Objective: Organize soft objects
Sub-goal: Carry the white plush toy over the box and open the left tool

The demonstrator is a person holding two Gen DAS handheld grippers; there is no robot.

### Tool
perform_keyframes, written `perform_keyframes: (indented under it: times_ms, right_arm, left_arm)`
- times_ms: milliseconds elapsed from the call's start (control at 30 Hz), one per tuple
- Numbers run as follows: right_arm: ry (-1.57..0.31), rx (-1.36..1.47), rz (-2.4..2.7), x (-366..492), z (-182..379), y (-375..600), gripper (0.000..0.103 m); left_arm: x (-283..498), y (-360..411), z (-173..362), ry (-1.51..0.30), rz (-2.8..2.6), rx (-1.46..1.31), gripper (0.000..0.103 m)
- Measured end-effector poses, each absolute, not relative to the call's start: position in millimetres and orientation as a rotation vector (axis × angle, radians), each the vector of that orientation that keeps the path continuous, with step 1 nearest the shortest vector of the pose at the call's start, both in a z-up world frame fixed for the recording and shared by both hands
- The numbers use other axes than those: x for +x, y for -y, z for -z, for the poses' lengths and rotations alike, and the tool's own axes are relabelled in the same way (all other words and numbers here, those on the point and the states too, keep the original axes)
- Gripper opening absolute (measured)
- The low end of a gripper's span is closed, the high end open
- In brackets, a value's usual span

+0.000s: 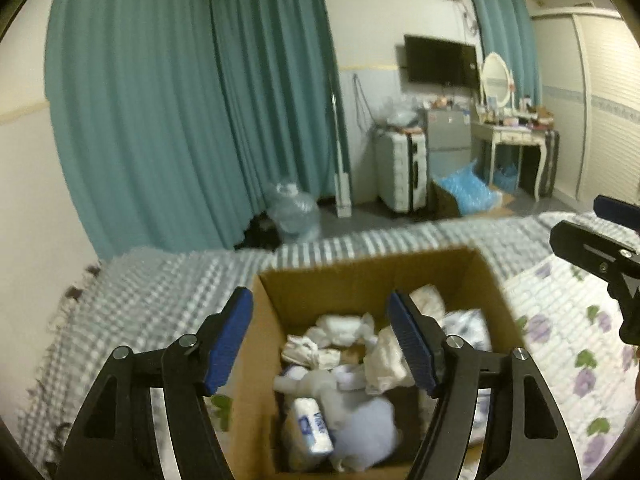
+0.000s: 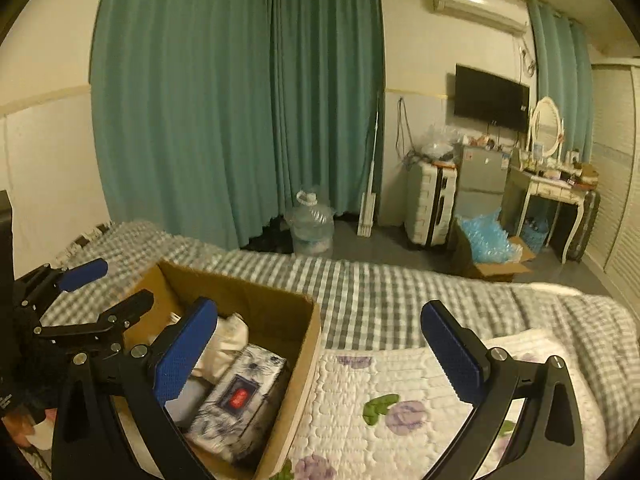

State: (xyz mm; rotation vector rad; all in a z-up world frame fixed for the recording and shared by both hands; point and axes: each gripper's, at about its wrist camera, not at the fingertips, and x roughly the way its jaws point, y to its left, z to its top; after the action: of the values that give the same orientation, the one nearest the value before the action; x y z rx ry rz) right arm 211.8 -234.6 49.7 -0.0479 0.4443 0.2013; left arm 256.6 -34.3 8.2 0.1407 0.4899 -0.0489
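Observation:
A brown cardboard box [image 1: 360, 272] stands on the bed, filled with soft things: white rolled cloths [image 1: 320, 344], a pale blue plush toy [image 1: 360, 420], a tissue pack [image 1: 312, 428] and a patterned tissue package [image 2: 240, 396]. My left gripper [image 1: 320, 344] is open and empty, hovering over the box with its jaws astride the contents. My right gripper [image 2: 320, 356] is open and empty, just right of the box [image 2: 280, 304], over the floral quilt [image 2: 380, 400]. The left gripper also shows in the right wrist view [image 2: 104, 288], and the right gripper at the left wrist view's right edge [image 1: 600, 248].
The bed has a grey checked cover [image 2: 380, 288]. Beyond it are teal curtains [image 1: 180, 100], a water jug [image 2: 312, 224], a white suitcase [image 2: 430, 204], a box of blue plastic [image 2: 488, 244], a dressing table [image 2: 560, 192] and a wall TV [image 2: 492, 98].

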Motion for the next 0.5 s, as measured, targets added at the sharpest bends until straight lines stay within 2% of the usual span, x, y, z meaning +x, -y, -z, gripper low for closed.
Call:
perform_keyframes:
  times_ms: [100, 167, 200, 333, 500]
  right_arm:
    - [-0.38, -0.049, -0.196, 169.9, -91.4, 240.6, 0.102]
    - [-0.34, -0.057, -0.194, 141.0, -118.2, 244.0, 0.102]
    - [-0.327, -0.062, -0.195, 131.0, -127.5, 243.8, 0.102]
    - [-0.252, -0.084, -0.193, 67.1, -169.7, 246.0, 0.103]
    - [-0.181, -0.078, -0.183, 10.9, -184.0, 243.7, 0.103]
  left_arm:
    - [224.4, 36.9, -48.8, -0.412, 0.051, 0.143, 0.071]
    - [198.2, 35.3, -78.0, -0.35, 0.057, 0.135, 0.084]
    - [177.3, 34.9, -97.4, -0.302, 0.062, 0.129, 0.085]
    - [114.9, 29.5, -139.6, -0.164, 0.071, 0.108, 0.086]
    - [52.0, 16.5, -161.4, -0.064, 0.06, 0.076, 0.086]
